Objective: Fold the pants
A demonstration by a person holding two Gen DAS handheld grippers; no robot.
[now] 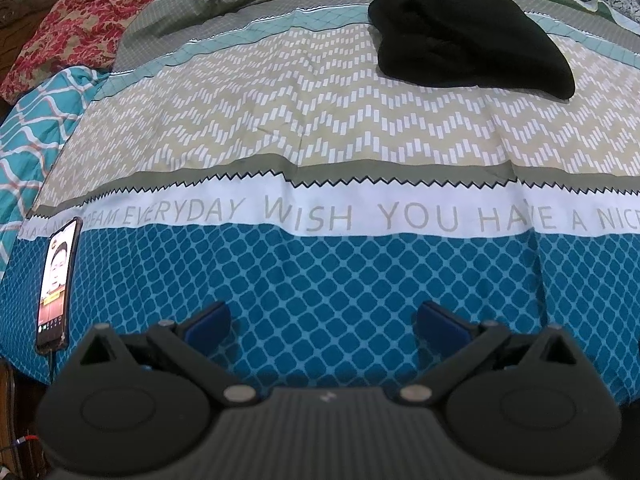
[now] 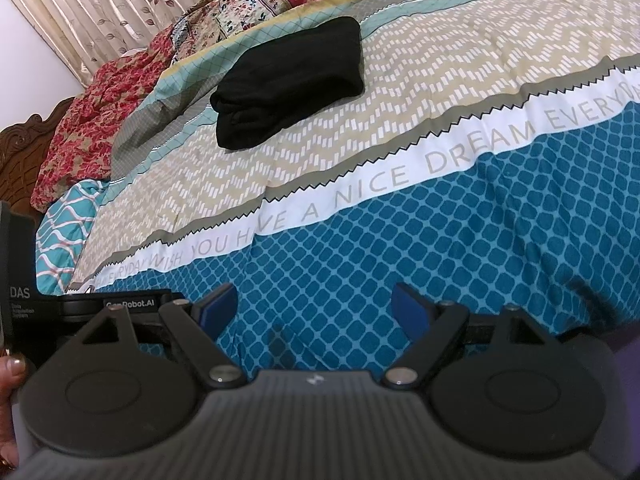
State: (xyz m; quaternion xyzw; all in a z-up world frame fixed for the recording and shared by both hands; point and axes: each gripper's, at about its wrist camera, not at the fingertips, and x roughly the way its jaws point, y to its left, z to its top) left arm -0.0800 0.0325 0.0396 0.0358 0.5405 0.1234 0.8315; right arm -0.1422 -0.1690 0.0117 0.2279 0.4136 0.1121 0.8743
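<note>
Resting folded into a compact bundle, the black pants point(image 1: 468, 36) lie far up the patterned bed point(image 1: 320, 280), well apart from both tools. The left tool point(image 1: 322, 320) and right tool point(image 2: 314, 306) hang spread and empty near the edge, suggesting the folding is finished.

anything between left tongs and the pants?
Only bedspread: nothing sits between the open left tongs and the folded black pants, per the left wrist view.
</note>
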